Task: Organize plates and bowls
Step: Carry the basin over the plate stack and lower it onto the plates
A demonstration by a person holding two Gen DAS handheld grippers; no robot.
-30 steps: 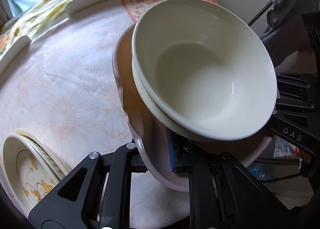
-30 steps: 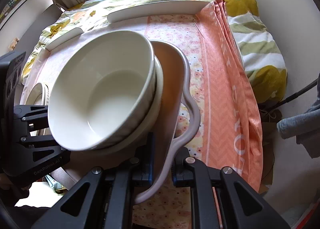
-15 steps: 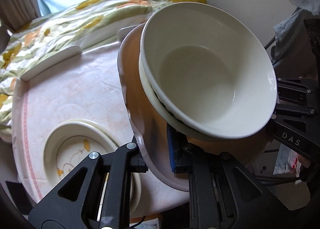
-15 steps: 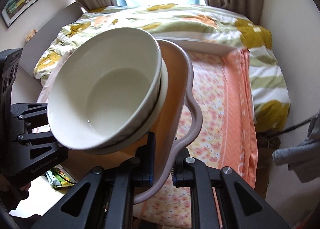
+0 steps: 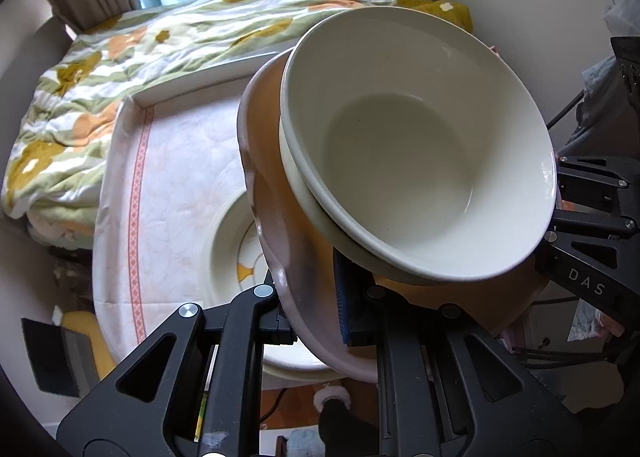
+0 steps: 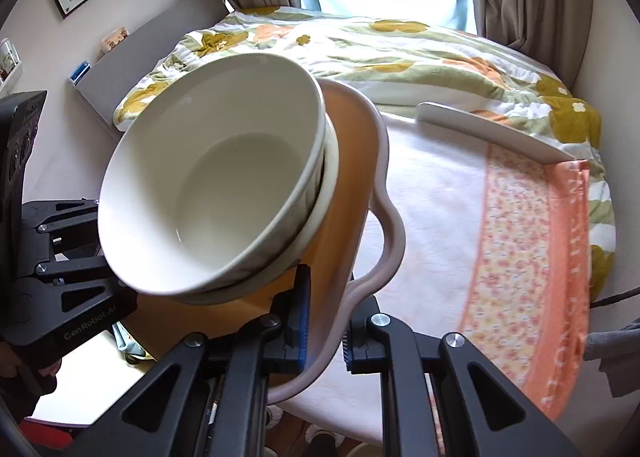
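Left fingers: the left gripper (image 5: 316,321) is clamped on the left rim of the scalloped plate (image 5: 264,185), blue pad pressed to its upper face.
Right fingers: the right gripper (image 6: 324,341) is clamped on the opposite rim of the same plate, near a scallop.
Load: two nested cream bowls (image 5: 416,141) sit on the plate, which is held in the air over the surface (image 5: 176,161), with the whole stack tipped.
Where it hangs: the patterned plate (image 5: 236,253) lies on the surface under the held plate's left edge, toward 8 o'clock in the left view.
Slide risk: the bowls rest loose; more tilt could likely slide them toward the low rim and off.
Grip risk: each hold takes only a thin edge, so uneven motion between the hands may twist the plate free.
Landing risk: a skewed descent could knock the patterned plate or seat the stack off-centre.
Hidden: the lower bowl shows only as a rim band; the held plate covers most of the patterned plate.
Unclear: the surface under the load and its near edge are blocked, so clearance cannot be judged.
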